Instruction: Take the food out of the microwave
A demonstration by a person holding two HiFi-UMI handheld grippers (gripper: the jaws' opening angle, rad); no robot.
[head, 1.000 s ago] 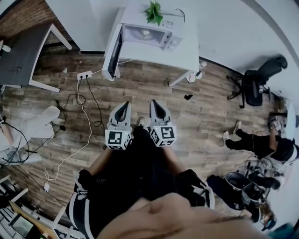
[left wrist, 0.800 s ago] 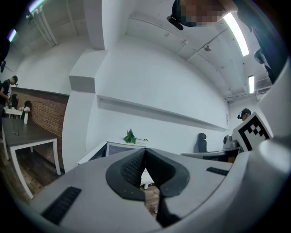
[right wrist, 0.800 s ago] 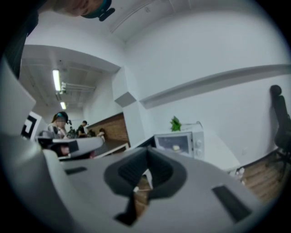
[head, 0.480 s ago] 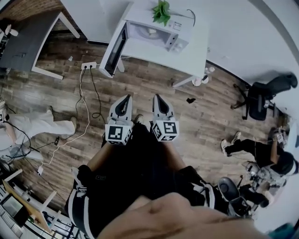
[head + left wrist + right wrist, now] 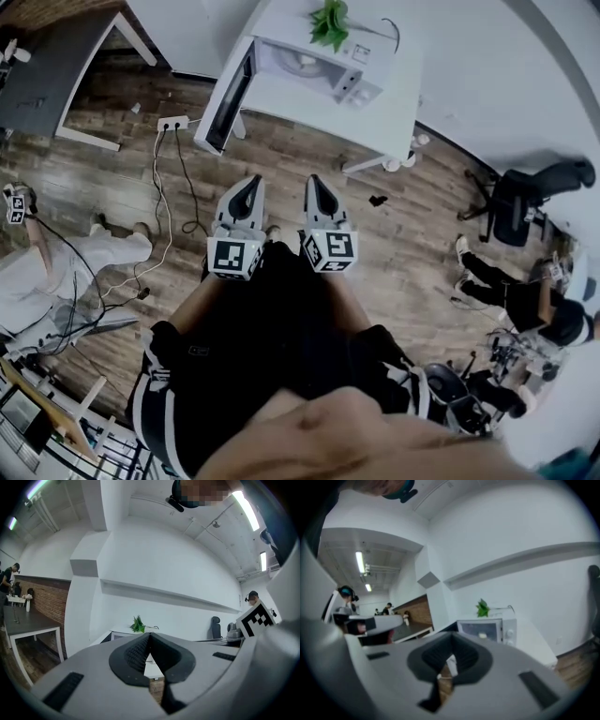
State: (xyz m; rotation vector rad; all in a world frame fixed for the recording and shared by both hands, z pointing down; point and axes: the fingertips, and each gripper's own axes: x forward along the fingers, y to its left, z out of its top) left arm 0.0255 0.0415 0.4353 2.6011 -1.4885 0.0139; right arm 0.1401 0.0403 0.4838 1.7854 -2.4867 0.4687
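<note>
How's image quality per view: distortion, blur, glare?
Head view: heavy fisheye, the table and floor bow, but the microwave is sharp. Left gripper view: dark corners, ceiling light blown out, left claw crisp. Right gripper view: soft all over, right claw blurred.

The floor (image 5: 112, 173) is matt, grained wood planking; the table (image 5: 396, 112) is smooth and white. The microwave (image 5: 356, 80) looks like painted metal, perhaps. The left gripper (image 5: 253, 182) is matt grey plastic with ribbed dark pads (image 5: 133, 653).
</note>
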